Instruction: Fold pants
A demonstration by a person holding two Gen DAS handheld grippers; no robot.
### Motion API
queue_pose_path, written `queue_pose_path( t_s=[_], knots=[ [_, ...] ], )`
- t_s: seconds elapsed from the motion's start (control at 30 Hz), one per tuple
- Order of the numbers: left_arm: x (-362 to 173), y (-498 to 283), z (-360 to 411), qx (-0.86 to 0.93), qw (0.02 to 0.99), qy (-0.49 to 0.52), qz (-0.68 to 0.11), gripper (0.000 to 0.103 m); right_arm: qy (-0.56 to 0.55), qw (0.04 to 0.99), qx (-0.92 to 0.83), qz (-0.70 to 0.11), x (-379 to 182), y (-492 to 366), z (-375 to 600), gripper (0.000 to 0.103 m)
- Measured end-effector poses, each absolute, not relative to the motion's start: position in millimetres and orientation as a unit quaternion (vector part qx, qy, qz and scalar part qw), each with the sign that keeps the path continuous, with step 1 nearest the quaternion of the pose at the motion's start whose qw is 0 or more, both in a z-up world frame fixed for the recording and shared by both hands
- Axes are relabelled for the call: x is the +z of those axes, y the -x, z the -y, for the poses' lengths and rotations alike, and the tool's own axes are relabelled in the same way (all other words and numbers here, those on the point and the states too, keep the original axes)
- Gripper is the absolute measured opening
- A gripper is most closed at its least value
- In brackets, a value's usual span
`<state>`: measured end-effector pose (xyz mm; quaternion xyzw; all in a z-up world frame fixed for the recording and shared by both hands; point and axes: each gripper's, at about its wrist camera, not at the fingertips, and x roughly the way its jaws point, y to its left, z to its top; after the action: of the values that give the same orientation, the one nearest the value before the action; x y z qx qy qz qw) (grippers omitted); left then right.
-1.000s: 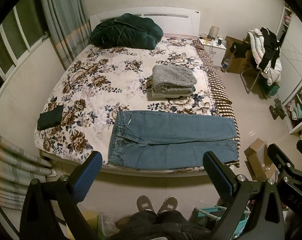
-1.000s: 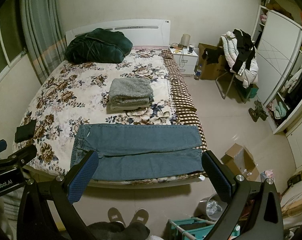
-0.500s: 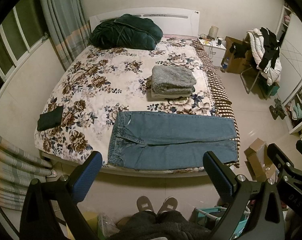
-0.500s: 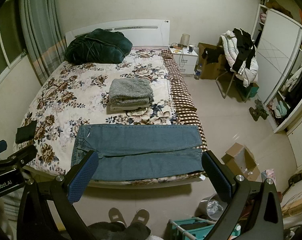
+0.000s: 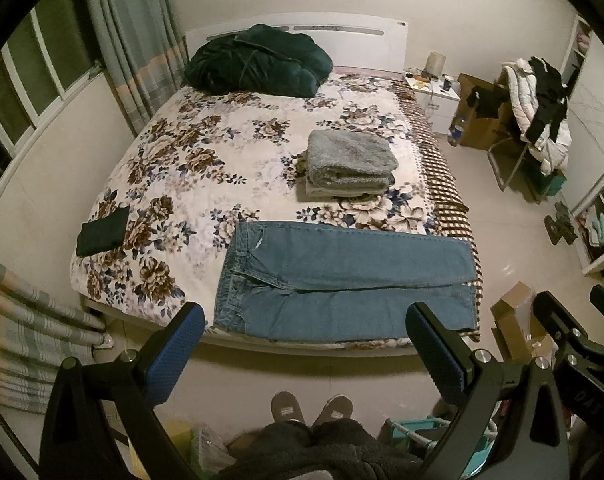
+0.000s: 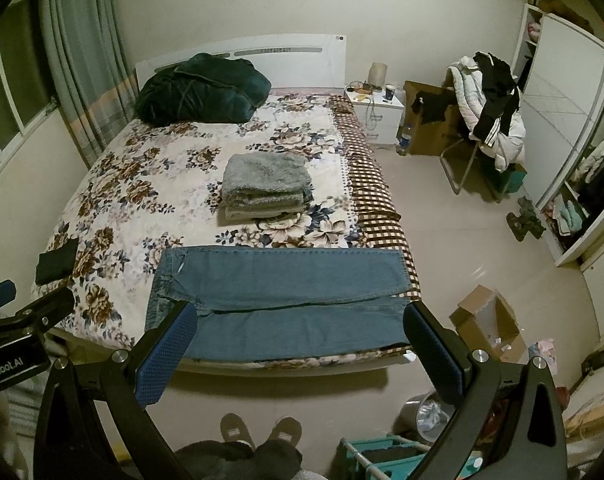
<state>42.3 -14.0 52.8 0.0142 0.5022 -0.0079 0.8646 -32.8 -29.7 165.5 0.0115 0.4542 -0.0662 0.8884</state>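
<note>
Curtains [image 5: 138, 60] hang at the far left. The floral bed [image 5: 206, 152] carries a dark green blanket [image 5: 258, 62] far back, grey folded towels [image 5: 349, 160] mid-right, and jeans [image 5: 341, 280] spread flat along its near edge. Left gripper [image 5: 305, 344] and right gripper [image 6: 298, 340] hover apart, empty. A clothes-laden chair [image 6: 485, 108] stands right.

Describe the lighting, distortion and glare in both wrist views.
Left wrist view: dim, yellowish indoor light; fisheye bends the white headboard and walls, with black corners; the flat blue denim jeans stay sharp. Right wrist view: same warm cast and curvature; a small glare spot on the pale tiled floor; the open right gripper throws a soft shadow under the bed edge.
</note>
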Motion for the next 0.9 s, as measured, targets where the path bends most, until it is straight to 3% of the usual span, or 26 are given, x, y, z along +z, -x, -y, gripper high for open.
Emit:
queue_pose_path(
  t_s=[0.23,0.47,0.7,0.9],
  knots=[
    [15,-80,15,0.046,0.876,-0.017,-0.479,0.103,-0.019,0.885,-0.071,-0.460,124,-10,56,0.103],
    [-59,-181,1,0.098,0.859,-0.019,-0.503,0.103,-0.021,0.872,-0.120,-0.474,59,-110,86,0.103],
    [-202,-318,-27,0.136,0.796,0.006,-0.590,0.103,-0.071,0.828,-0.185,-0.525,-73,-261,141,0.103],
    [-338,-412,-50,0.177,0.718,0.049,-0.671,0.103,-0.205,0.741,-0.225,-0.598,-246,-377,206,0.103]
  ],
)
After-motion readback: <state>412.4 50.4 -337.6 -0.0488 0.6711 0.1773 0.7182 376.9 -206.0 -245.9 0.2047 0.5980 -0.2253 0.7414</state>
